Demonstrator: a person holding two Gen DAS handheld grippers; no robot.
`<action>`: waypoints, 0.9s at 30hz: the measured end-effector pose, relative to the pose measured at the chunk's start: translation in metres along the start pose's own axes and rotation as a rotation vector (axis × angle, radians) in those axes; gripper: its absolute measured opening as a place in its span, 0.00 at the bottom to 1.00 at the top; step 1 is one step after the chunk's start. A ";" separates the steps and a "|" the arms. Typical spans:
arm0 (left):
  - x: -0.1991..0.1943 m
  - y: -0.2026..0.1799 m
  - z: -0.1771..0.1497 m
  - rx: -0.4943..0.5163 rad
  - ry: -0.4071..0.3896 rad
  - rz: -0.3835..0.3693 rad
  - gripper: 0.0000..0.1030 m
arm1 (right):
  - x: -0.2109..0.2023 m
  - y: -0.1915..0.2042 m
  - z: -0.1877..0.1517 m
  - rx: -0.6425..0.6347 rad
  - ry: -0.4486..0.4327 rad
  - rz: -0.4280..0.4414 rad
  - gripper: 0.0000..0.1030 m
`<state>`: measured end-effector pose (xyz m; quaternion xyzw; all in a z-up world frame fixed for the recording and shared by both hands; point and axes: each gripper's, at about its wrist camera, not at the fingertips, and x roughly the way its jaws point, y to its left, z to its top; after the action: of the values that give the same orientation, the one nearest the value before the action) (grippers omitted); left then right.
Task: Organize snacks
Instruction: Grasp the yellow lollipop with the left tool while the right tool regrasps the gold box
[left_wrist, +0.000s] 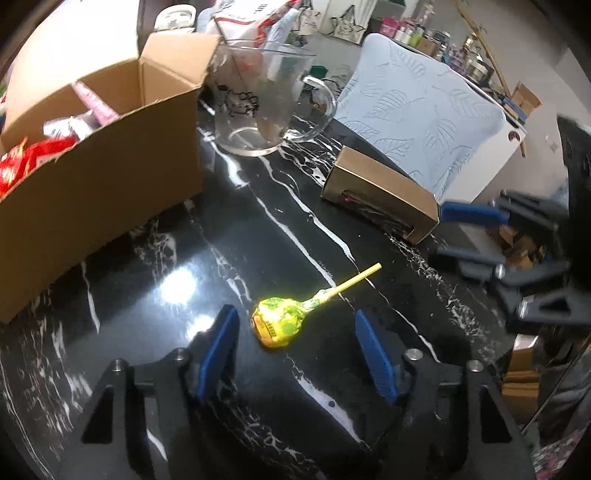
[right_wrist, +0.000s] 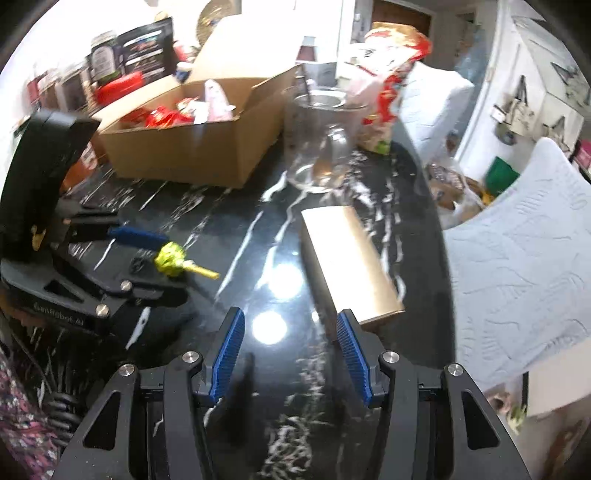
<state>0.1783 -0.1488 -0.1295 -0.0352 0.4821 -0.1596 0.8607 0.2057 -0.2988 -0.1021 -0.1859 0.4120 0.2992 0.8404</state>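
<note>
A lollipop in a yellow-green wrapper (left_wrist: 279, 321) lies on the black marble table, its yellow stick pointing up and right. My left gripper (left_wrist: 295, 325) is open, with the lollipop head between its blue pads, nearer the left one. In the right wrist view the lollipop (right_wrist: 170, 260) sits at the left gripper's fingertips (right_wrist: 138, 234). My right gripper (right_wrist: 290, 328) is open and empty, just short of the near end of a small tan box (right_wrist: 347, 266). An open cardboard box (left_wrist: 110, 177) holds several red and pink snack packs (right_wrist: 166, 118).
A clear glass mug (left_wrist: 266, 107) stands behind the cardboard box. The small tan box (left_wrist: 380, 192) lies to the right of the lollipop. A snack bag (right_wrist: 388, 92) stands behind the mug. A pale blue padded chair (left_wrist: 424, 110) is past the table's far edge.
</note>
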 end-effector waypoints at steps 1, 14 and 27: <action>0.002 -0.003 0.000 0.024 -0.004 0.021 0.39 | 0.001 -0.002 0.002 0.004 -0.004 -0.005 0.50; 0.000 0.004 0.005 0.005 0.000 0.044 0.25 | 0.025 -0.024 0.026 0.032 -0.021 -0.049 0.65; -0.026 0.006 0.000 -0.038 -0.050 0.030 0.25 | 0.045 -0.022 0.034 -0.025 -0.019 -0.110 0.73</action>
<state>0.1672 -0.1347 -0.1096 -0.0483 0.4641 -0.1366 0.8739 0.2618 -0.2810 -0.1168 -0.2160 0.3893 0.2595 0.8570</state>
